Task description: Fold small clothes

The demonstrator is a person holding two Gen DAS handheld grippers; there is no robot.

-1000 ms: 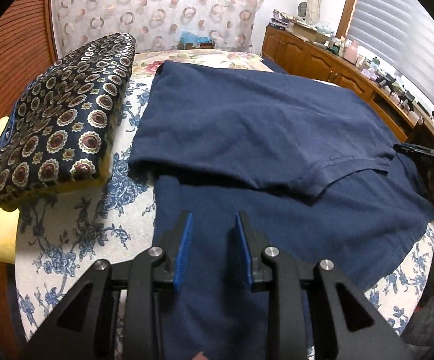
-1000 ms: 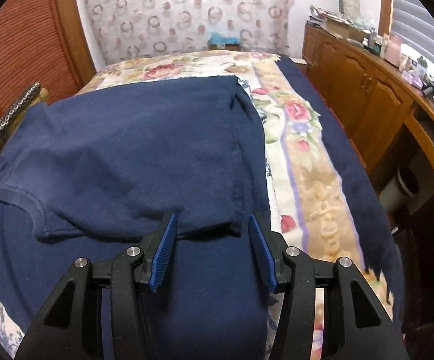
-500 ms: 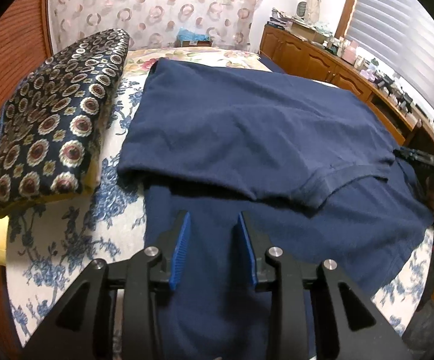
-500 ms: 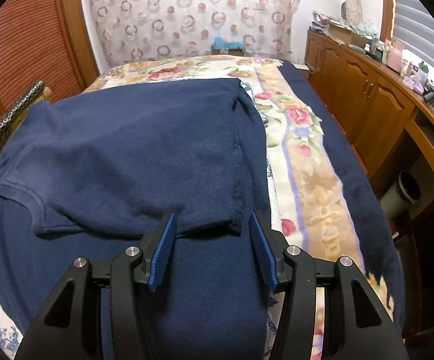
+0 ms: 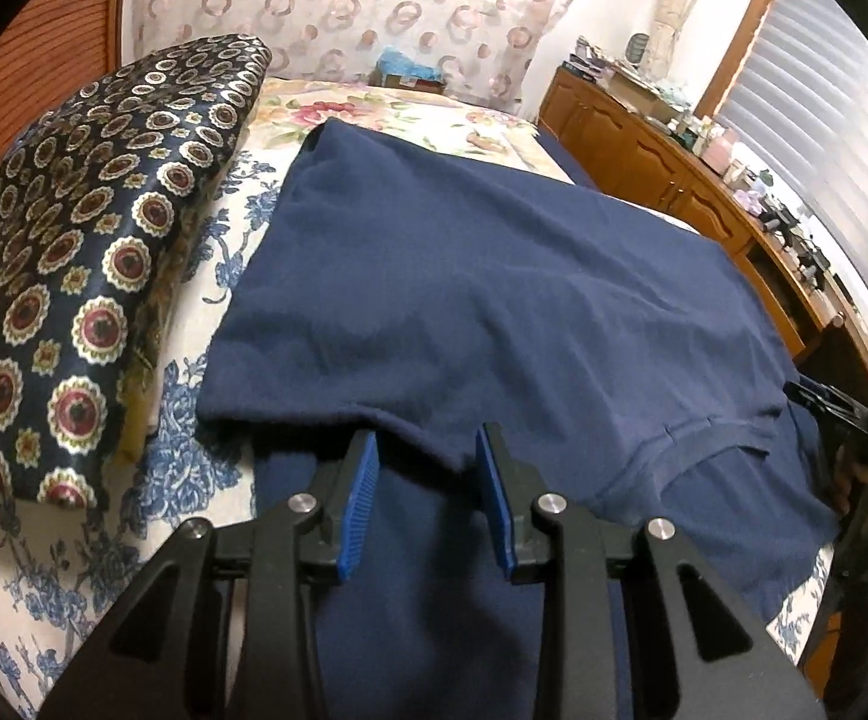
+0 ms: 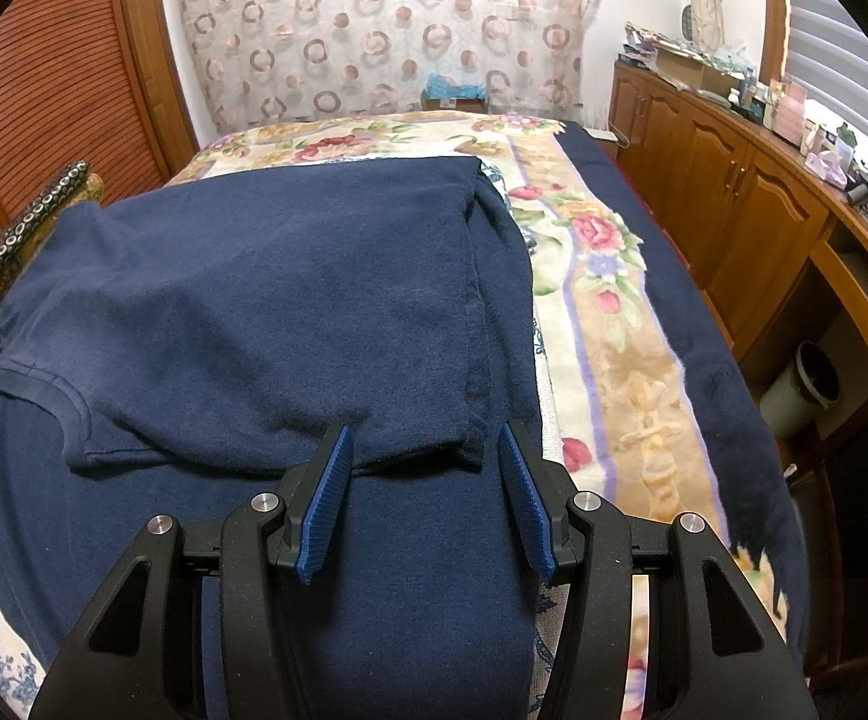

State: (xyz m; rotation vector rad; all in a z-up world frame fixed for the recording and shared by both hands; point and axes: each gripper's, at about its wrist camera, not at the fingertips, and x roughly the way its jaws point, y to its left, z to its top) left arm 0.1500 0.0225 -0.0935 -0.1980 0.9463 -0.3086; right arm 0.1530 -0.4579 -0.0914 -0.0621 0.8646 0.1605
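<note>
A navy shirt (image 6: pixel 266 300) is spread on a floral bedspread (image 6: pixel 613 324), its far part already folded back over its near part, beside a patterned cushion (image 5: pixel 74 276) at the left. The left gripper (image 5: pixel 428 480) and right gripper (image 6: pixel 428 480) are held open and empty above the folded edge, apparently placed so that it can be pinched for another fold.
</note>
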